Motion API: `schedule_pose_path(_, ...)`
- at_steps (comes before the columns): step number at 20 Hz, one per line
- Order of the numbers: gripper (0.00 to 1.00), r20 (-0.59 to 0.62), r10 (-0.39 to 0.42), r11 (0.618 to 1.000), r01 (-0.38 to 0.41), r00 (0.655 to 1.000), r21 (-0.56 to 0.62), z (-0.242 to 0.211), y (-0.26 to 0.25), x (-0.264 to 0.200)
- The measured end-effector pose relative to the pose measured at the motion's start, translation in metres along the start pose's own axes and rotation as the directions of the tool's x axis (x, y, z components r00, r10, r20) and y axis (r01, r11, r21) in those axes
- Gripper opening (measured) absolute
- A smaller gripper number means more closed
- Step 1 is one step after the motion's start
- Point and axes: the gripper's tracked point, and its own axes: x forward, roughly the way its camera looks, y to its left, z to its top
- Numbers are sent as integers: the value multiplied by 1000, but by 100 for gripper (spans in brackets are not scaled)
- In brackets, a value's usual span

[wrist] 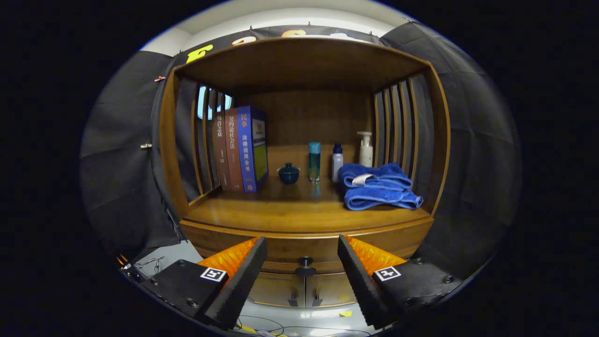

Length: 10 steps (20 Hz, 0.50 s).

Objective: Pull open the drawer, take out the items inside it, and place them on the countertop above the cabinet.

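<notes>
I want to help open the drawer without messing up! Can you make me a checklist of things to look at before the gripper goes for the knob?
1. Gripper fingers wide apart, nothing held: ok.
2. Drawer knob sits between the fingers, a little ahead of them, not yet touched: ok.
3. Drawer is shut, so it needs pulling first: ok.
4. Free wood on the countertop in front of the books and blue towel for landing items: ok.
5. Small teapot and bottles stand far back, away from the front edge: ok.
6. What is inside the drawer: cannot tell.
</notes>
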Motion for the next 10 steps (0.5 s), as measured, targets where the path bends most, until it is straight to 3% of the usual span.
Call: schedule_pose_path(10, 96, -132, -3, 1000, 7, 991, 29, -73, -9, 61)
